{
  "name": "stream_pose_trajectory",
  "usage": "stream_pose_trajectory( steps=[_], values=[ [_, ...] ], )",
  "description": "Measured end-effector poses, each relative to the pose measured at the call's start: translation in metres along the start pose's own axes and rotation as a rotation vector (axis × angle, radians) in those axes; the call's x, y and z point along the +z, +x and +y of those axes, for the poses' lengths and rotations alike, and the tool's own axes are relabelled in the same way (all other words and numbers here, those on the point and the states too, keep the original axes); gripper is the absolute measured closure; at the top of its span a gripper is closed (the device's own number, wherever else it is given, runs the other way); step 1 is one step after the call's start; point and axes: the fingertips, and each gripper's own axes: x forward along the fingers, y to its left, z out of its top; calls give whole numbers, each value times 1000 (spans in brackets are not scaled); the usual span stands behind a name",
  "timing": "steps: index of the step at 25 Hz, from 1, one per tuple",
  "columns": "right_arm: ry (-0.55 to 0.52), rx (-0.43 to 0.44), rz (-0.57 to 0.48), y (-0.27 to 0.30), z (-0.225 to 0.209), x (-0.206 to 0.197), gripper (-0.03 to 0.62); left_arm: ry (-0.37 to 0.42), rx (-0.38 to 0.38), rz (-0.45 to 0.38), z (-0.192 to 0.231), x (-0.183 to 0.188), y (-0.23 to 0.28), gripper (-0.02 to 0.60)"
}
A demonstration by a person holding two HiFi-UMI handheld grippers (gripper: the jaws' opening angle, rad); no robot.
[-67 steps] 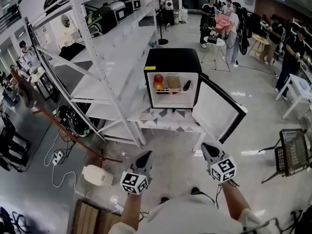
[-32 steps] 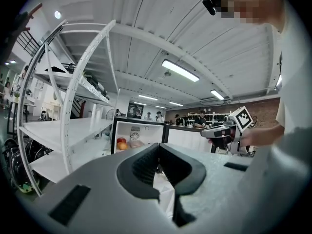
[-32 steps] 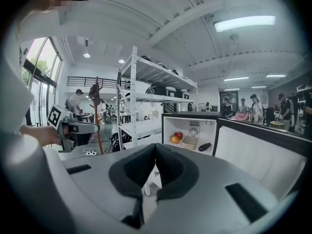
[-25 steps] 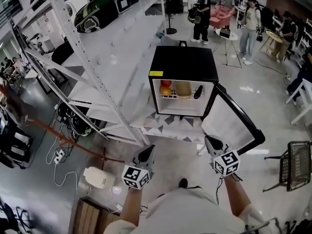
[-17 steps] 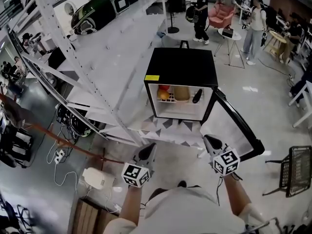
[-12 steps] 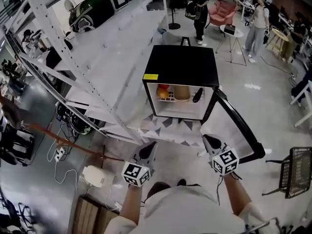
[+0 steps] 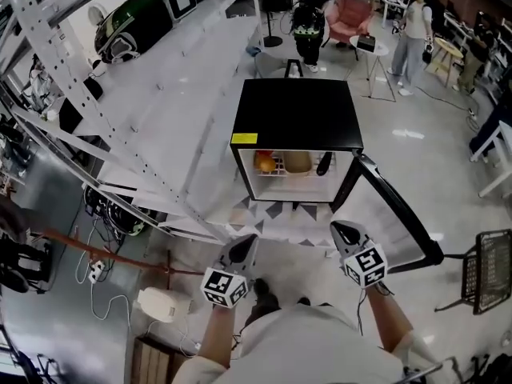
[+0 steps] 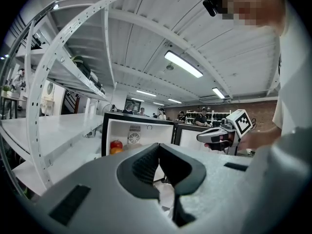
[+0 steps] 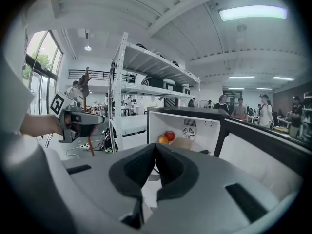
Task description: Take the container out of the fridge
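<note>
The black fridge stood on a low white desk with a triangle pattern on its top. Its door was swung wide open to the fridge's right side as the head view showed it.

Inside the fridge, the tan container sat on the wire shelf, roughly in the middle of the compartment. A red apple and an orange lay together just to the container's left, at the left wall of the fridge. A dark thing leaned to the container's right; what it was could not be made out.

Both tools were held in front of the fridge, short of the desk and well apart from the container. The left hand-held gripper pointed toward the fridge's left front corner. Its jaws were clenched tip to tip with nothing between them. The right hand-held gripper pointed at the gap between the fridge opening and the inner face of the door. Its jaws were likewise pressed together and empty.

A tall white shelving rack ran along the fridge's left side. Several people stood beyond the back of the fridge
</note>
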Motion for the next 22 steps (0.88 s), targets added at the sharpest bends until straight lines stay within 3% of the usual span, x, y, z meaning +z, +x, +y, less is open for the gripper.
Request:
stream_pose_trajectory(
  steps=[11, 22],
  values=[
    [-72, -132, 57, 70, -7, 27, 588, 10, -140, 17, 71, 8, 35, 577],
    [-162, -203, 133, 139, -11, 42, 559, 0, -265, 40, 119, 3, 46, 577]
  ],
)
